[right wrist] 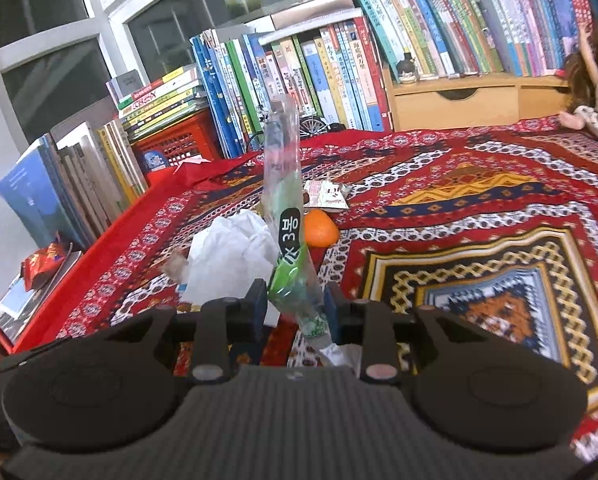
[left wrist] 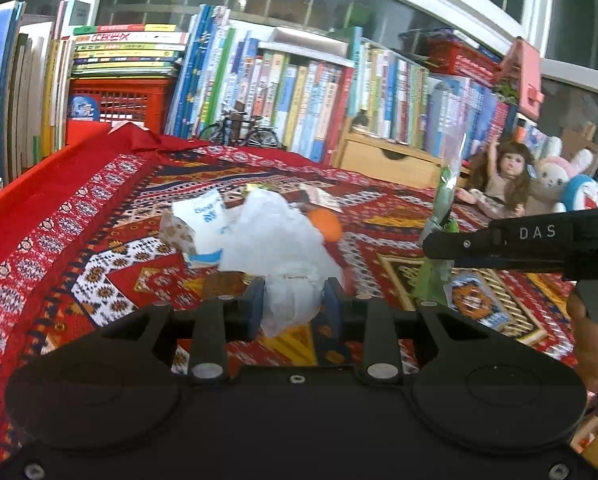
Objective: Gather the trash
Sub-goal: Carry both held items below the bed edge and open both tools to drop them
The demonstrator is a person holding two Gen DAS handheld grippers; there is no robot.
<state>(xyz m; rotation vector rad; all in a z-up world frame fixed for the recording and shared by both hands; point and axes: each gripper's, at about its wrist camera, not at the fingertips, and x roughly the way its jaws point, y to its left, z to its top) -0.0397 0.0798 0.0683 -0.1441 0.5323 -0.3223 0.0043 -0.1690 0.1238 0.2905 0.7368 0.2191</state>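
Spread with a red patterned woven cloth [left wrist: 111, 216], the bench carries the left hand-held gripper [left wrist: 293, 304] clamped on a crumpled white plastic bag [left wrist: 279, 240] and the right hand-held gripper [right wrist: 295, 308] clamped on a tall clear green-printed plastic wrapper [right wrist: 285, 200], whose slick film might slip free before it reaches the bag.

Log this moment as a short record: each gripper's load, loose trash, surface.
left gripper: jaws shut on white plastic bag
right gripper: jaws shut on clear green wrapper
loose items: orange, small printed packet, both beyond the bag
surface: red patterned cloth
backdrop: row of books, doll
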